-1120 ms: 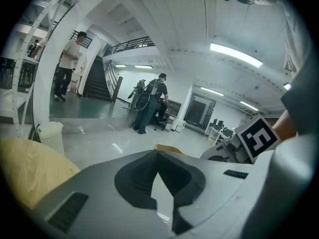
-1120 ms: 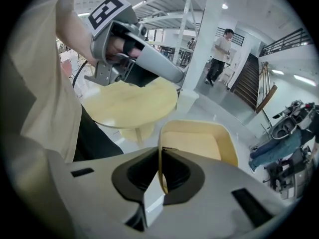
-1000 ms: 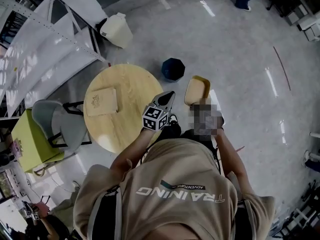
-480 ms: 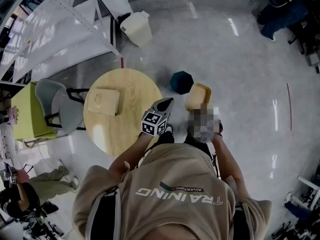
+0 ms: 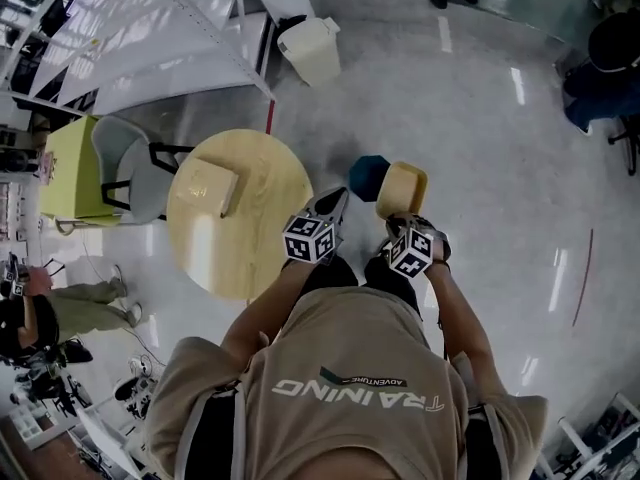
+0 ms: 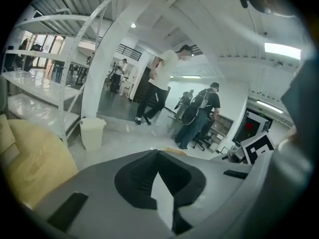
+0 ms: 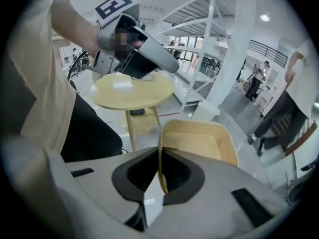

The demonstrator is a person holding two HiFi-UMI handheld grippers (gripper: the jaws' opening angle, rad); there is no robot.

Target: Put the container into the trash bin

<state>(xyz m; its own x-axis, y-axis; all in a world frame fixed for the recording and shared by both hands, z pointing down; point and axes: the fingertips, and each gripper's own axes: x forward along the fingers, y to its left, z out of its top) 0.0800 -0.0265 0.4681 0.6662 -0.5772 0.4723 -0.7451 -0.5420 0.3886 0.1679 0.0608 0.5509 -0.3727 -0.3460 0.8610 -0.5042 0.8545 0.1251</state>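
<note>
A beige, open-topped container (image 5: 402,188) hangs over the floor, its near wall pinched by my right gripper (image 5: 398,220). In the right gripper view that wall (image 7: 160,153) runs edge-on between the shut jaws, with the container's hollow (image 7: 199,141) beyond. A dark bin (image 5: 366,175) stands on the floor just left of the container, partly hidden by it. A white lidded bin (image 5: 312,50) sits farther off by the shelving. My left gripper (image 5: 336,196) floats beside the table edge, shut with nothing in it.
A round wooden table (image 5: 250,238) stands at the left with a flat beige box (image 5: 207,187) on it. Behind it are a grey chair (image 5: 140,178) and white shelving (image 5: 150,38). People (image 6: 159,88) stand in the distance.
The view has swung round, so table, chair and white bin sit differently in frame. The held container now overlaps the dark bin's right side. Both grippers keep their grip and spacing.
</note>
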